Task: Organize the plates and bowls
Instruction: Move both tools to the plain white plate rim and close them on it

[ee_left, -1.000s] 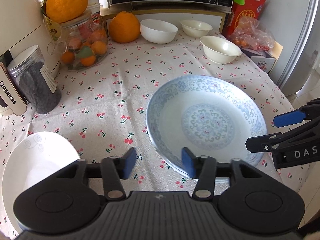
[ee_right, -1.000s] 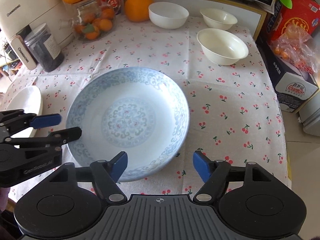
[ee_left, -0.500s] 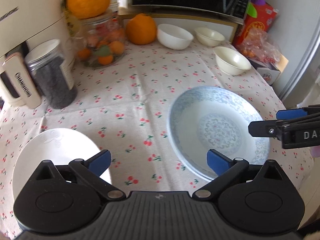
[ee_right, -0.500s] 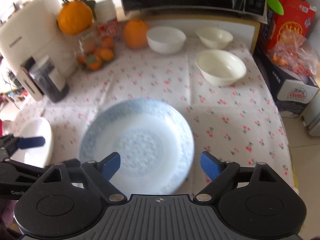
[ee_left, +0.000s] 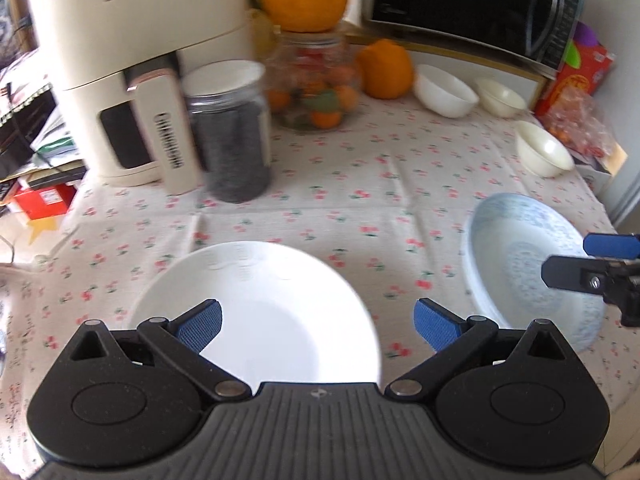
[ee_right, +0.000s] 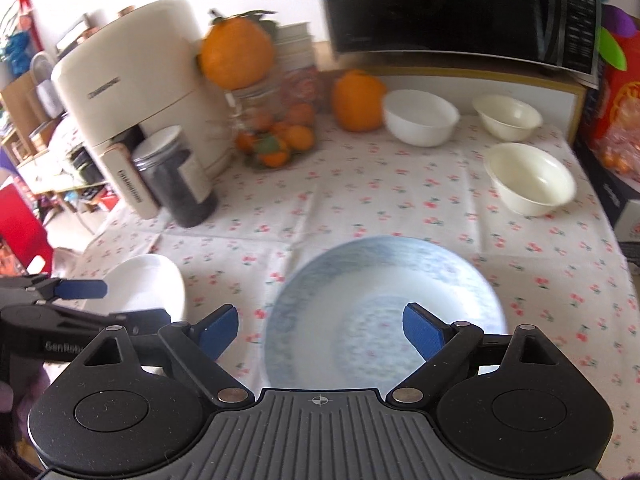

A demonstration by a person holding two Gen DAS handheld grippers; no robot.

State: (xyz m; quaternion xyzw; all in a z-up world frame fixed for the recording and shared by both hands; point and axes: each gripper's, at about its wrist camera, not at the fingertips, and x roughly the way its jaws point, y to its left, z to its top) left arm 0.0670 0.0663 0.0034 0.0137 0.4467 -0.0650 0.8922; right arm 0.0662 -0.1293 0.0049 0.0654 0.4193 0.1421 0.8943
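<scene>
A blue-patterned plate (ee_right: pixel 384 300) lies on the cherry-print tablecloth, with my right gripper (ee_right: pixel 320 328) open above its near rim and nothing between the pads. A plain white plate (ee_left: pixel 256 312) lies to its left, and my left gripper (ee_left: pixel 316 320) hangs wide open over its near side, holding nothing. The blue-patterned plate (ee_left: pixel 532 264) shows at the right of the left wrist view, with the right gripper (ee_left: pixel 592 260) over it. A white bowl (ee_right: pixel 420 116) and two cream bowls (ee_right: pixel 506 116) (ee_right: pixel 530 178) stand apart at the back right.
A dark-filled jar (ee_left: pixel 230 148), a glass jar of small oranges (ee_left: pixel 316 92) and a cream appliance (ee_left: pixel 132 60) stand at the back left. A large orange (ee_left: pixel 386 70) sits by a microwave (ee_left: pixel 472 4). A red box (ee_left: pixel 580 68) and the table's edge bound the right.
My left gripper opened wide and swung left from the blue plate's rim to the white plate. My right gripper widened and drew back and up; the blue plate stays on the cloth.
</scene>
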